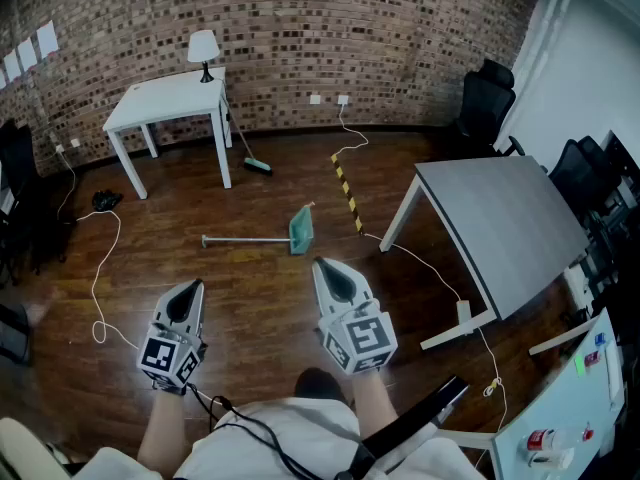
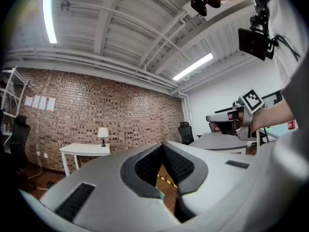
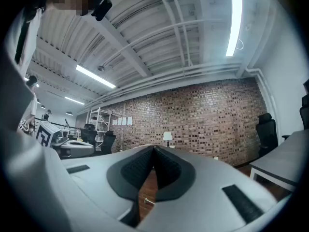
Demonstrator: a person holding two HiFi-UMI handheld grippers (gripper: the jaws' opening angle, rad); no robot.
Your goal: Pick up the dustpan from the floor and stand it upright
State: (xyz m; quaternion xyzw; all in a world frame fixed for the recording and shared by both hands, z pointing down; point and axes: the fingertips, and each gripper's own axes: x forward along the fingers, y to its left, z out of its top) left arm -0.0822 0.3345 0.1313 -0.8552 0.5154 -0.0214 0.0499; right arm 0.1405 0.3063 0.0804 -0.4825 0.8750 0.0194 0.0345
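Wood floor (image 1: 262, 293): one dustpan (image 1: 301, 228), one broom (image 1: 256, 164); left tool (image 1: 189, 287), right tool (image 1: 323, 265) closed.

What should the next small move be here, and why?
Probably bring the right gripper forward and down toward the dustpan. It lies flat on the floor, handle pointing left, well ahead of both grippers. The right gripper and the left gripper alike have their jaws together on nothing, so an approach comes before any grasp.

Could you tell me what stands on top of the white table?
Only a white-shaded lamp, at the far right corner of the white table. No part of the top is covered; the rest shows bare.
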